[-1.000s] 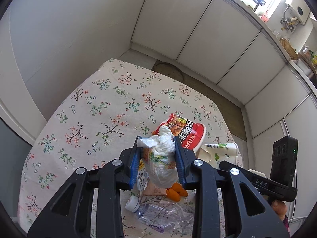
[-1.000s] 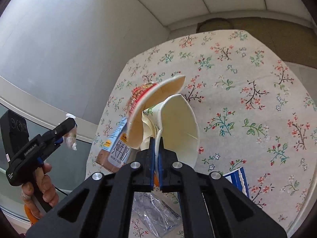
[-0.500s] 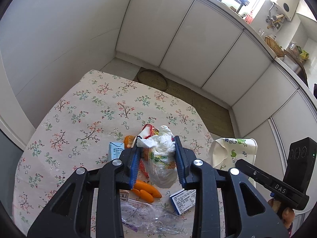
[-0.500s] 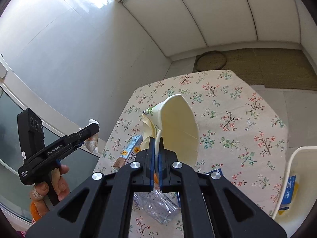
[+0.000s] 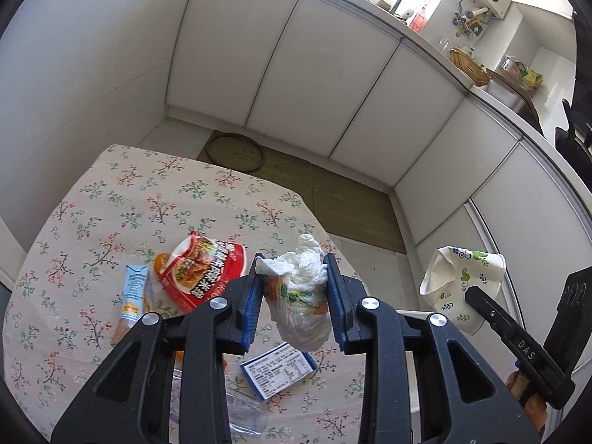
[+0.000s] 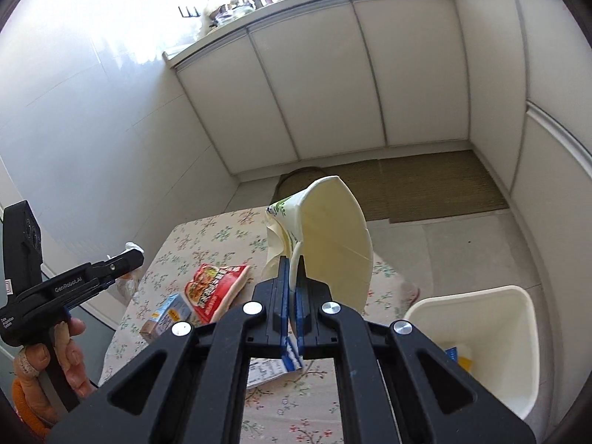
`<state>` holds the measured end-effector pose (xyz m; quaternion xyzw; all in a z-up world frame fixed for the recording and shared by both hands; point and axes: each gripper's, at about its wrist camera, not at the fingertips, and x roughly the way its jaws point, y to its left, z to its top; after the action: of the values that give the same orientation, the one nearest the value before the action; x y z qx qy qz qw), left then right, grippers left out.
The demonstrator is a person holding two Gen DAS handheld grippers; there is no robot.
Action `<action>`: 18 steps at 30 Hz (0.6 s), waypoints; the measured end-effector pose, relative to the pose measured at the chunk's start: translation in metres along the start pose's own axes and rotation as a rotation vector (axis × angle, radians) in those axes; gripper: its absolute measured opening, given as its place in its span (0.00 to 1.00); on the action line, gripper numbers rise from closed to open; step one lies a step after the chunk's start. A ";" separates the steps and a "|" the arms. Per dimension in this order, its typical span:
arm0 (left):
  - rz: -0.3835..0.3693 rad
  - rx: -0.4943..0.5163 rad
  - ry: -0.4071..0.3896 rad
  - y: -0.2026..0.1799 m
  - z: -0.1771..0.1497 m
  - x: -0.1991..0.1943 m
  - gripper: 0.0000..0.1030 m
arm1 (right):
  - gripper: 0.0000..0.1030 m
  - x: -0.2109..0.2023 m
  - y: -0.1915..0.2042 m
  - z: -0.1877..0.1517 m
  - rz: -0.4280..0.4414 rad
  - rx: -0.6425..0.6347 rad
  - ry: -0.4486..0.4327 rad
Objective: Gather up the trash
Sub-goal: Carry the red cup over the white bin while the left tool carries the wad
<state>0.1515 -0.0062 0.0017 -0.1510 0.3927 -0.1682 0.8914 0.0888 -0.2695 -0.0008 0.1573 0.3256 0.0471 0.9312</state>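
My left gripper (image 5: pixel 294 277) is shut on a crumpled white tissue-and-plastic wad (image 5: pixel 301 292), held above the floral table (image 5: pixel 111 199). My right gripper (image 6: pixel 294 270) is shut on the rim of a squashed paper cup (image 6: pixel 333 240) with a green pattern; the same paper cup (image 5: pixel 462 281) shows at the right of the left wrist view. On the table lie a red snack bag (image 5: pixel 201 273), a small drink carton (image 5: pixel 133 292), a blue-edged label wrapper (image 5: pixel 277 368) and a clear plastic bottle (image 5: pixel 240 407). A white bin (image 6: pixel 481 333) stands below right of the cup.
White cabinet doors (image 5: pixel 303 74) line the far wall, with a brown mat (image 6: pixel 425 185) on the floor before them. A person's hand (image 6: pixel 70 362) holds the left gripper's handle. The bin holds a few scraps (image 6: pixel 457 357). The table's near right edge borders the bin.
Both grippers have risen and drawn back from the table with their loads. The red bag, once hooked by the cup, lies on the table. The white bin has come into the right wrist view.
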 end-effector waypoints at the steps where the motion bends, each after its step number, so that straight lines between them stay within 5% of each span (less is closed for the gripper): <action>1: -0.008 0.007 0.000 -0.005 -0.001 0.002 0.29 | 0.03 -0.004 -0.005 0.000 -0.016 0.005 -0.013; 8: -0.052 0.066 0.016 -0.048 -0.009 0.015 0.29 | 0.03 -0.039 -0.047 0.000 -0.165 0.029 -0.098; 18: -0.097 0.168 0.047 -0.106 -0.033 0.032 0.29 | 0.03 -0.064 -0.094 -0.015 -0.393 0.011 -0.106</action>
<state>0.1279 -0.1195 0.0027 -0.0904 0.3902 -0.2471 0.8824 0.0283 -0.3666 -0.0044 0.0983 0.3008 -0.1455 0.9374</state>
